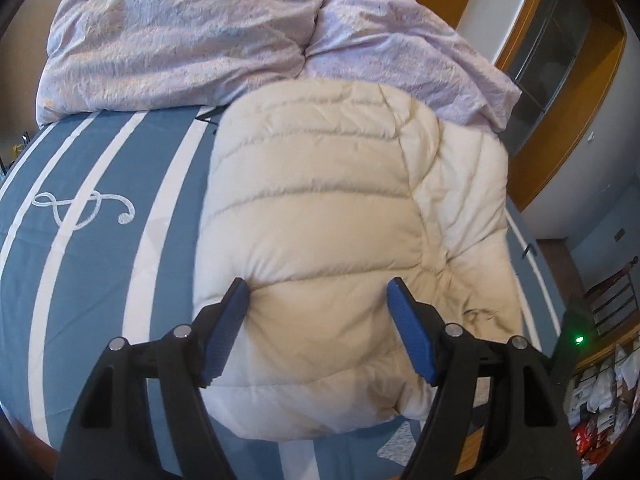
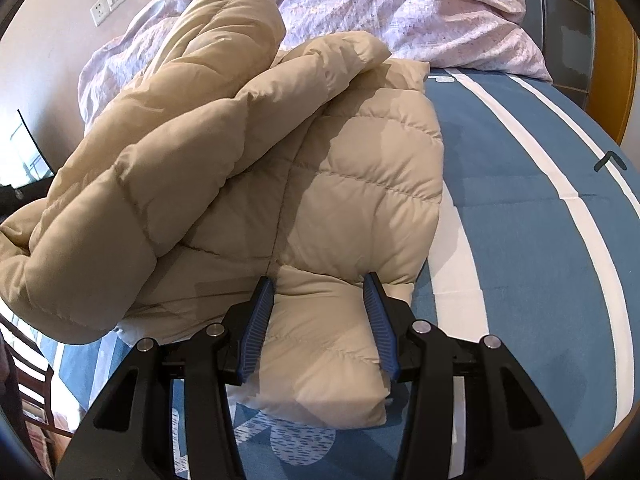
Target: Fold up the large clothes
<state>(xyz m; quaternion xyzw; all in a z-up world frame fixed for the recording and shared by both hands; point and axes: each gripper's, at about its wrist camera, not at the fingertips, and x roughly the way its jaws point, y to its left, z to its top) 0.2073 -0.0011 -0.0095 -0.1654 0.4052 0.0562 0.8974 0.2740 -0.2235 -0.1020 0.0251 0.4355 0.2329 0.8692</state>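
A cream quilted puffer jacket [image 1: 320, 200] lies on the blue bedcover with white stripes [image 1: 100, 240]. In the left wrist view my left gripper [image 1: 318, 286] hovers over the jacket's near end. Its jaws stand wide apart and the padding bulges up between them, unclamped. In the right wrist view the jacket [image 2: 360, 160] has a sleeve or side panel folded over its left half in a thick roll. My right gripper [image 2: 318, 278] is shut on a puffy fold at the jacket's near edge, which is pinched between the blue pads [image 2: 256, 320].
A crumpled lilac duvet [image 1: 180, 32] is heaped at the far end of the bed [image 2: 520, 220]. A wooden door frame [image 1: 560, 100] stands to the right, a dark chair [image 1: 612, 292] and bags [image 1: 600, 392] below it. Wall sockets [image 2: 108, 0] are at upper left.
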